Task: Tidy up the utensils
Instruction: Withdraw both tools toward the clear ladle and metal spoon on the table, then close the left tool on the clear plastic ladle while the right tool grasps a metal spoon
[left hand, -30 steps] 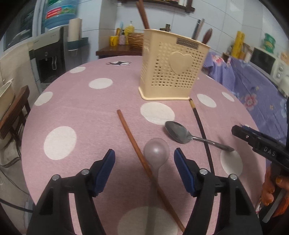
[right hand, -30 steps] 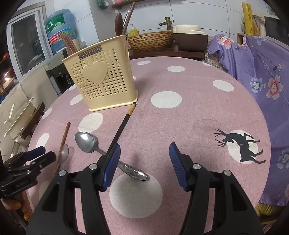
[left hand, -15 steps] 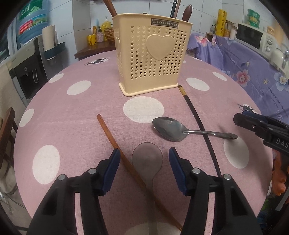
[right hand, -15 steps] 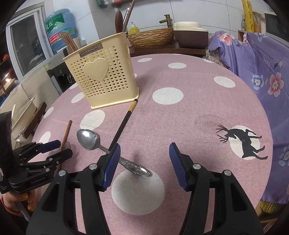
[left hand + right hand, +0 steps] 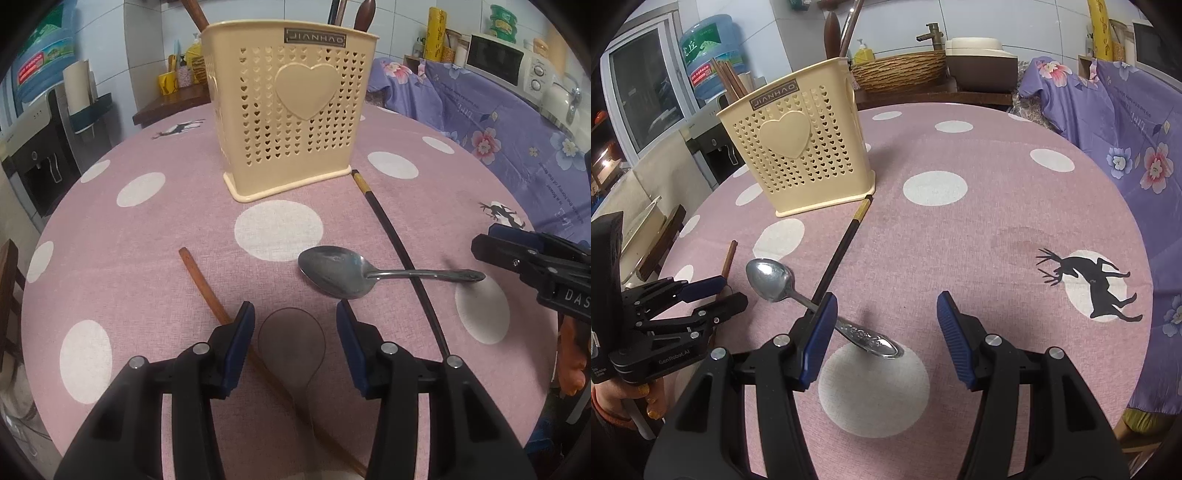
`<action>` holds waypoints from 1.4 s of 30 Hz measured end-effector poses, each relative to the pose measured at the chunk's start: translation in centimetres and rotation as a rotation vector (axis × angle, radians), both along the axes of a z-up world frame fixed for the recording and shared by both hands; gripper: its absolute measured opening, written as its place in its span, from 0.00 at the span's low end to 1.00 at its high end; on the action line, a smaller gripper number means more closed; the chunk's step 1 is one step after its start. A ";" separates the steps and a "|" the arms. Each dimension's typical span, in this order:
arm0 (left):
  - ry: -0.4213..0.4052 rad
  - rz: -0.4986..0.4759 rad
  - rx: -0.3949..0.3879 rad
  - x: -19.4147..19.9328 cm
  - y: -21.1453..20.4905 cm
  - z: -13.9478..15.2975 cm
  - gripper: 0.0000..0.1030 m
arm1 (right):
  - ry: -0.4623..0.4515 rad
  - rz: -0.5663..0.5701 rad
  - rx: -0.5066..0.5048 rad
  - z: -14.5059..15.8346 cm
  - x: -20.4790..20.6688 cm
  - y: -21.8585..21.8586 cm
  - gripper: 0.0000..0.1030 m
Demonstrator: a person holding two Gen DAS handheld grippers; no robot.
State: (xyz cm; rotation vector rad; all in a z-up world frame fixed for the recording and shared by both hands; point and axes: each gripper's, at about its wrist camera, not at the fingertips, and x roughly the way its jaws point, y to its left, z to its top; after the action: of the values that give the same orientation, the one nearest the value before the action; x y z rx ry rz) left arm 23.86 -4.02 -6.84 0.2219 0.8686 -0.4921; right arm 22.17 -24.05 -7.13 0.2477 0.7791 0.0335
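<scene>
A cream perforated utensil holder (image 5: 291, 125) stands on the pink dotted table (image 5: 147, 243); it also shows in the right wrist view (image 5: 801, 155). A clear plastic spoon (image 5: 291, 343) lies between the open fingers of my left gripper (image 5: 295, 325), across a brown chopstick (image 5: 201, 282). A metal spoon (image 5: 340, 271) lies over a black chopstick (image 5: 391, 232). My right gripper (image 5: 886, 314) is open above the metal spoon's handle (image 5: 868, 338). The black chopstick (image 5: 838, 254) runs up to the holder's corner.
The holder has several utensils standing in it (image 5: 364, 13). A purple flowered cloth (image 5: 1115, 122) covers furniture to the right. A water dispenser (image 5: 40, 147) stands at the left beyond the table edge. A woven basket (image 5: 897, 72) sits on a counter behind.
My left gripper has moved forward and lower over the clear spoon, and its fingers have closed in somewhat around the bowl. The right gripper has shifted slightly toward the metal spoon's handle.
</scene>
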 end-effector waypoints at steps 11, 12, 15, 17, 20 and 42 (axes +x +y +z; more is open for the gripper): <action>0.015 0.014 -0.020 -0.3 0.2 -0.2 0.35 | 0.005 0.002 0.003 -0.1 0.2 0.1 0.55; 0.015 0.016 -0.022 -0.3 0.1 -0.2 0.35 | 0.006 0.003 0.002 -0.1 0.2 0.1 0.55; 0.009 0.024 -0.029 -0.3 -0.1 0.0 0.35 | 0.006 0.010 -0.004 -0.1 0.2 0.4 0.55; -0.003 0.037 -0.043 -0.3 0.0 0.4 0.35 | 0.001 0.027 -0.014 0.1 0.2 0.7 0.55; -0.028 0.064 -0.076 -0.3 0.6 1.5 0.35 | -0.009 0.103 -0.017 0.6 0.6 1.5 0.55; -0.149 0.235 -0.237 -1.6 5.2 7.0 0.35 | 0.115 0.737 -0.208 0.1 9.0 10.6 0.59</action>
State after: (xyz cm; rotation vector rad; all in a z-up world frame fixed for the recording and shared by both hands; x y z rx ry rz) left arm 22.25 1.22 0.17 -0.0608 0.6736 -0.3500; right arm 31.12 -13.44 -7.00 -0.2470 0.9466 0.6344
